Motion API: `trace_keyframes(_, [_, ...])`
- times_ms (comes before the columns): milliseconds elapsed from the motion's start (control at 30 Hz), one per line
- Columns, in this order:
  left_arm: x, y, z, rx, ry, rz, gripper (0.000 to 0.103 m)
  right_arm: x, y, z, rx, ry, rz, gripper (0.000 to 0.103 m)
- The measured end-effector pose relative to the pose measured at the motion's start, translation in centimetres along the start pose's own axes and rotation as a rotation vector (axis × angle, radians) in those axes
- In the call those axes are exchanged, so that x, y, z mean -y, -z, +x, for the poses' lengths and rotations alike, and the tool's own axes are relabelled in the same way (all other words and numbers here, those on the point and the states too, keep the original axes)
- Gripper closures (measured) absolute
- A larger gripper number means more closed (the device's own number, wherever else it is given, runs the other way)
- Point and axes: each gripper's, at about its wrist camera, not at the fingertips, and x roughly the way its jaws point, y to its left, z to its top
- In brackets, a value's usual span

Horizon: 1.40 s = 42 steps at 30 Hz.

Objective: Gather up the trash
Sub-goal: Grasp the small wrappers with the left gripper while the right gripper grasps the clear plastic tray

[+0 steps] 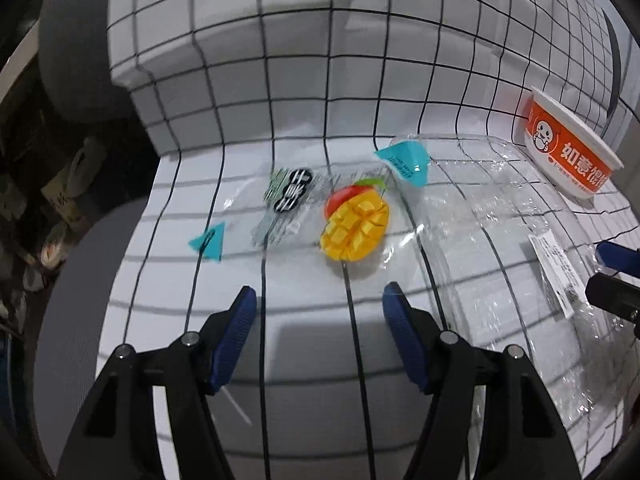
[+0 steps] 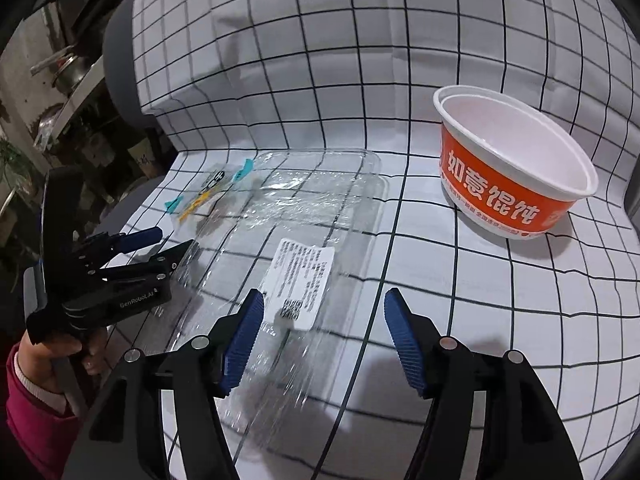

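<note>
On the far left of the grid-patterned cloth lies the mango wrapper, a clear film packet printed with a cut mango and teal corners, flat on the surface with a loose teal scrap just beside it on the left. The left gripper hangs over the near edge of that wrapper with its 2 blue pads spread apart and nothing between them; it touches no trash. To the right of the wrapper sits the clear plastic tray, a crinkled see-through container with a white printed label on its near half. The right gripper points down at that label, its jaws parted and empty, the left pad just over the tray's near rim and the right pad over bare cloth. Far right stands the orange paper bowl, upright and empty, well apart from both tools. A hand in a pink sleeve shows at the left edge of the right wrist view, holding the left tool. The step in hand looks like the approach: nothing is gathered yet, and each tool seems lined up on 1 piece. The next move likely calls for lowering further and pinching thin, slippery film, so the left pads need to catch a raised wrapper edge, and the right pads need to straddle the tray's rim, not press on its flat face.
</note>
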Motion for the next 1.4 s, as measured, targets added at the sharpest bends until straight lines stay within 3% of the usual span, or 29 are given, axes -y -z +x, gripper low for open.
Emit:
trace_keyframes(33, [0.3,-0.3,0.1,0.005,-0.006,0.02,0.04,0.1,-0.1,0.3,-0.005,0.0,0.003,0.04])
trace_keyframes(100, [0.7,-0.7,0.3,0.014,-0.01,0.049,0.054,0.1,-0.2,1.0,-0.016,-0.003,0.01,0.046])
trace_keyframes(133, [1.0,-0.9,0.4,0.014,-0.013,0.062,0.06,0.2,-0.3,1.1,-0.019,0.0,0.013,0.056])
trace_keyframes(200, [1.3,-1.1,0.3,0.021,-0.012,0.073,0.087,0.2,-0.2,1.0,-0.013,-0.002,0.015,0.069])
trace_keyframes(233, [1.5,-1.0,0.0,0.027,-0.003,0.072,0.096,0.3,-0.1,0.8,-0.01,-0.009,0.014,0.082])
trace_keyframes(267, [1.5,-0.9,-0.3,0.032,0.017,0.065,0.103,0.4,0.0,0.5,-0.001,-0.004,0.013,0.087])
trace_keyframes(467, [1.5,0.0,-4.8,0.118,0.168,-0.041,0.103,1.6,1.1,-3.2,0.053,-0.014,0.031,0.095])
trace_keyframes(633, [3.0,1.2,-8.1,0.139,0.233,-0.053,0.103,4.3,3.3,-7.2,0.09,0.031,0.061,0.096])
trace_keyframes(800, [4.4,2.4,-8.6,0.112,0.186,-0.041,0.103,8.5,5.7,-10.4,0.113,0.135,0.141,0.096])
trace_keyframes(1000, [6.6,2.4,-8.3,0.094,0.233,-0.024,0.103,12.1,7.3,-12.1,0.108,0.188,0.215,0.096])
trace_keyframes(1033, [7.1,2.3,-8.2,0.092,0.242,-0.022,0.101,12.3,7.4,-12.1,0.101,0.187,0.216,0.093])
trace_keyframes(1100, [7.7,2.1,-8.1,0.092,0.246,-0.025,0.072,12.8,7.6,-12.0,0.095,0.188,0.219,0.09])
trace_keyframes(1133, [8.0,1.9,-8.0,0.095,0.241,-0.026,0.065,12.7,7.6,-12.1,0.099,0.19,0.218,0.075])
trace_keyframes(1167, [8.2,1.8,-7.8,0.095,0.238,-0.031,0.057,12.7,7.7,-12.2,0.11,0.192,0.217,0.053])
trace_keyframes(1233, [8.4,1.6,-7.2,0.079,0.26,-0.045,0.057,12.7,7.9,-12.6,0.136,0.2,0.209,0.041])
trace_keyframes(1400, [9.0,0.8,-4.7,0.027,0.286,-0.064,0.057,12.5,7.7,-12.5,0.153,0.19,0.187,0.041])
